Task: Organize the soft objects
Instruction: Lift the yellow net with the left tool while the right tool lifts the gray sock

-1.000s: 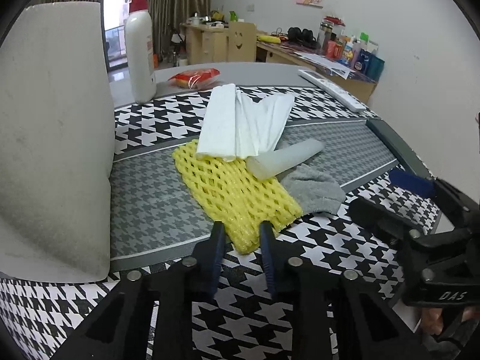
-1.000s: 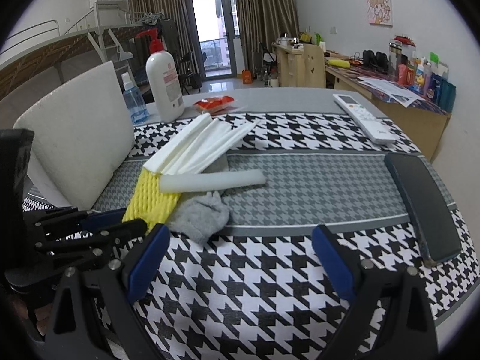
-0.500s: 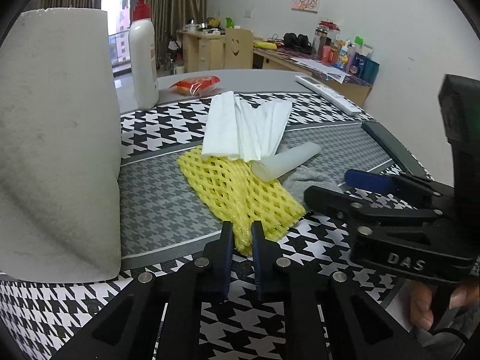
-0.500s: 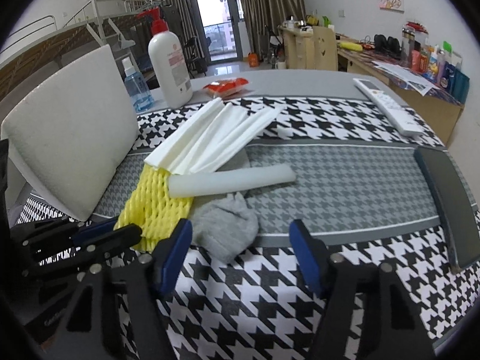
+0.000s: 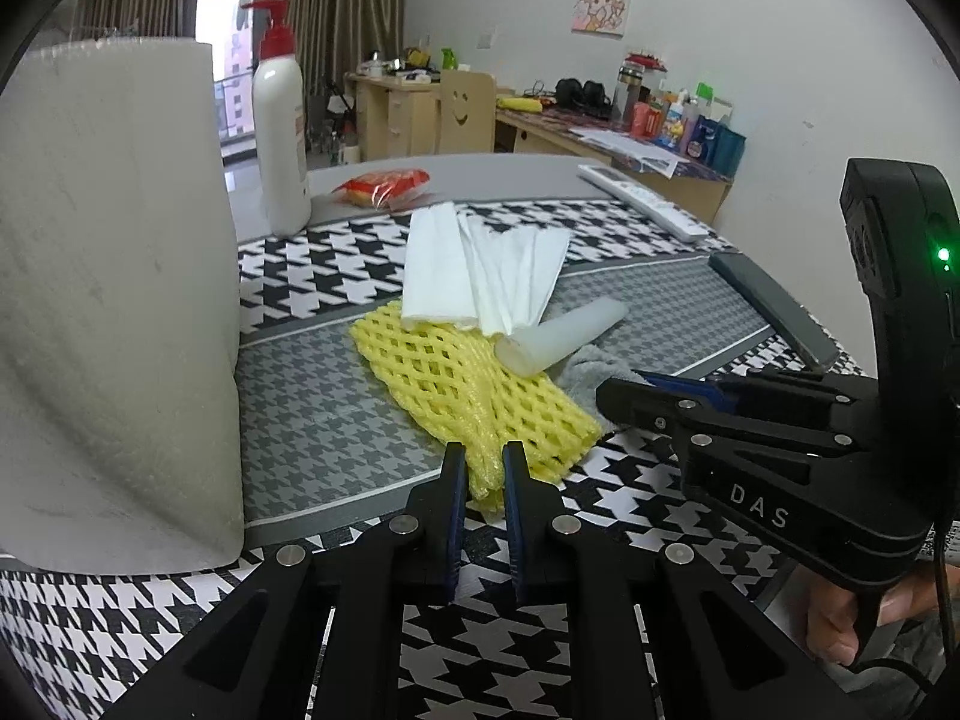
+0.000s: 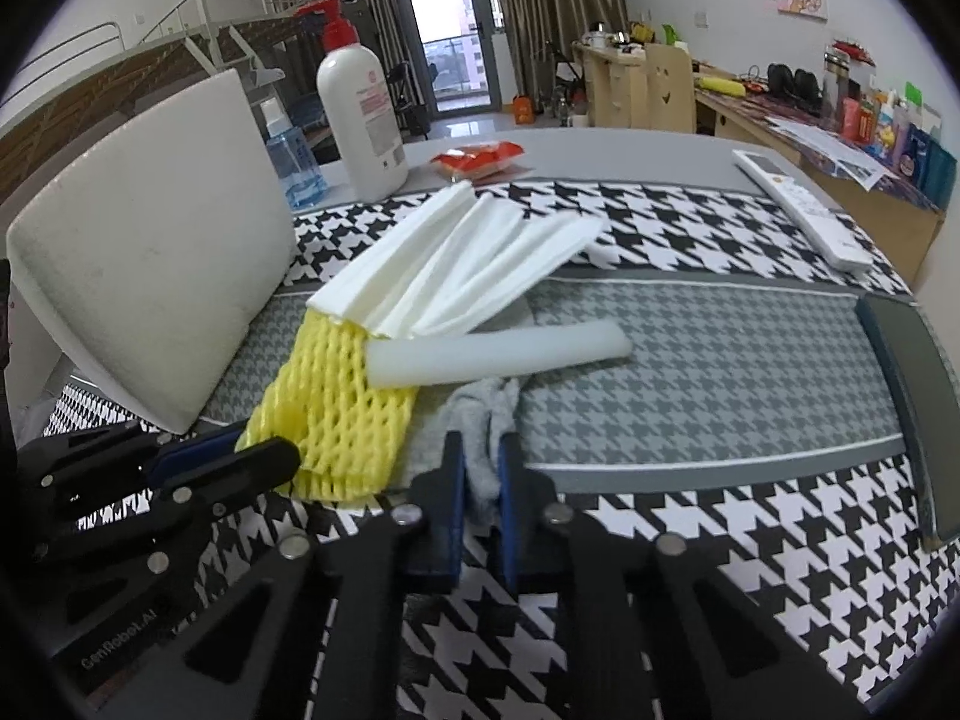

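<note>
- The left gripper (image 5: pixel 483 471) is clamped on the near tip of the yellow foam mesh sleeve (image 5: pixel 462 384); the bunched netting sits pinched between its 2 blue-lined jaws.
- The right gripper (image 6: pixel 480 468) is closed on the near corner of the crumpled grey cloth (image 6: pixel 480 420), which rises in a fold between its jaws.
- The mesh sleeve lies just left of the cloth on the grey band of the black-and-white houndstooth tablecloth (image 6: pixel 720 540); the 2 touch.
- A translucent white foam tube (image 6: pixel 498 354) lies across the far ends of both.
- A fan of folded white foam sheets (image 6: pixel 456 264) lies farther back, overlapping the sleeve's far end.
- A white foam slab (image 6: pixel 150 276) leans at far left.
</note>
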### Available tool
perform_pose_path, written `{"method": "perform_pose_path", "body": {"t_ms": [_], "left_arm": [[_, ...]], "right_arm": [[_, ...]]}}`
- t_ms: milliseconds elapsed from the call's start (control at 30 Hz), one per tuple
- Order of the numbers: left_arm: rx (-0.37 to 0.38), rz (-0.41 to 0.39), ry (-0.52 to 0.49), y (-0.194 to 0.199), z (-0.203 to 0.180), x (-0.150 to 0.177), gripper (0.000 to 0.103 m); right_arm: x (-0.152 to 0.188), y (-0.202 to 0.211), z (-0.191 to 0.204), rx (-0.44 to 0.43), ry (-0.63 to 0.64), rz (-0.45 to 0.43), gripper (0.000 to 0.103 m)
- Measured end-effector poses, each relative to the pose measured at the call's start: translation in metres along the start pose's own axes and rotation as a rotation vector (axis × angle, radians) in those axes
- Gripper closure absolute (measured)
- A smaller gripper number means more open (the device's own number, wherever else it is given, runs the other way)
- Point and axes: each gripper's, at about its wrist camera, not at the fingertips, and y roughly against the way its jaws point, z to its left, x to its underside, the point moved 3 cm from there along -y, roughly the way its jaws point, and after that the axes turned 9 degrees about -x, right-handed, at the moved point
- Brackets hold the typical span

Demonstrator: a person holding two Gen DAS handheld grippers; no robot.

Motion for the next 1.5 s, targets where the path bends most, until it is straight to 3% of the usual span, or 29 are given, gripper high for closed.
{"method": "perform_pose_path", "body": {"t_ms": [567, 1500], "left_arm": [[-0.056, -0.152, -0.007, 0.042, 0.009, -0.017, 0.092], [-0.097, -0.306, -0.05, 0.105, 0.013, -0.019, 0.092]], "right_arm": [[-0.016, 0.063, 0.004, 0.006, 0.0, -0.141, 0.092], [-0.03, 0.132, 0.037, 0.028, 0.079, -0.34, 0.092]]}}
